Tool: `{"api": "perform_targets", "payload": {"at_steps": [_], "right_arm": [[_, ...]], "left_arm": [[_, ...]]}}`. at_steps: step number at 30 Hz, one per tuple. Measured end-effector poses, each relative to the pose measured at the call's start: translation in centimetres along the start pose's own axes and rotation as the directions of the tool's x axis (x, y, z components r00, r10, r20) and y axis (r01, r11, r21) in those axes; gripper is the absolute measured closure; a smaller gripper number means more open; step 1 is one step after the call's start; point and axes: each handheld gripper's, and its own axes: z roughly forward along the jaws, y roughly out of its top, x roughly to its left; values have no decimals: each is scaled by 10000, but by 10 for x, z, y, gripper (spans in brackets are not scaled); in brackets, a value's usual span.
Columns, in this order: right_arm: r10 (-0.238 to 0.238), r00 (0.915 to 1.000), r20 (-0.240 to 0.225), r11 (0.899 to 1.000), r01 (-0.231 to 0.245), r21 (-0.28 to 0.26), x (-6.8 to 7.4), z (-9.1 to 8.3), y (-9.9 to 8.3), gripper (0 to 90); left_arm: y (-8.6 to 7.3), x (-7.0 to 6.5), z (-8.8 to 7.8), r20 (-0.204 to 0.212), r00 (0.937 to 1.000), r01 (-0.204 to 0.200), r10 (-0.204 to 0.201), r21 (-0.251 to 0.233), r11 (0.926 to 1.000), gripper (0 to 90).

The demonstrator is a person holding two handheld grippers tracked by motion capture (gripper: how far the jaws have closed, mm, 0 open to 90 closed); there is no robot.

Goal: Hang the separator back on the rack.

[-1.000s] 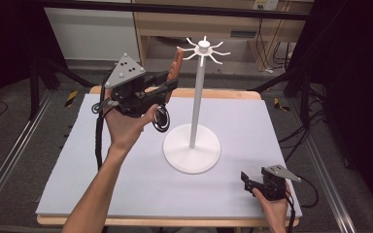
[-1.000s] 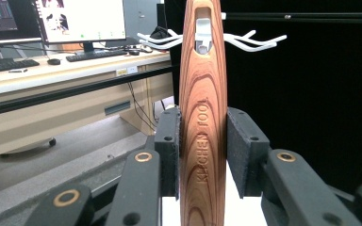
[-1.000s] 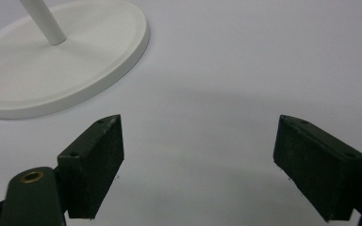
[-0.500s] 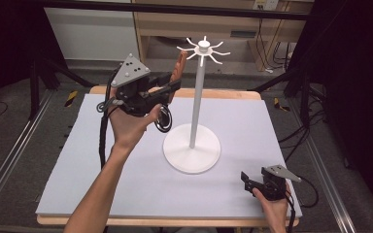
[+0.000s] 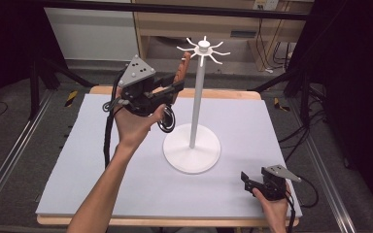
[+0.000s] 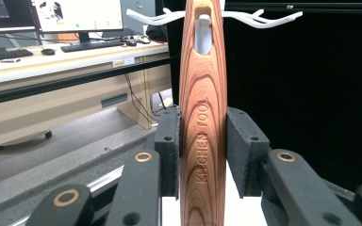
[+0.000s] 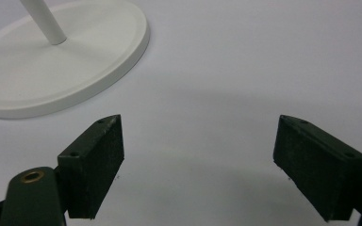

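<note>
Hanging step in hand: left gripper point(image 6: 202, 141) clamped on wooden utensil point(image 6: 201, 117), hole near hook point(image 6: 273, 20); next, sliding on; right gripper point(image 7: 198, 160) wide, idle.

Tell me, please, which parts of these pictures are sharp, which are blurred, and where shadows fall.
Left gripper view: the wooden handle is sharp, its lettering readable; the desk behind is softer, the right side black. Right gripper view: the pads look slightly soft, and a faint shadow lies on the white table. High view: even light, dark surroundings.
</note>
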Motion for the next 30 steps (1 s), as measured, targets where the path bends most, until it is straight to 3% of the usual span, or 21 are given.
{"api": "perform_targets", "payload": {"at_steps": [30], "right_arm": [[-2, 10000, -18, 10000, 2, 56, 0, 0, 0, 172]], "left_arm": [[-6, -3, 12, -240, 9997, -49, 50, 7, 10000, 666]]}}
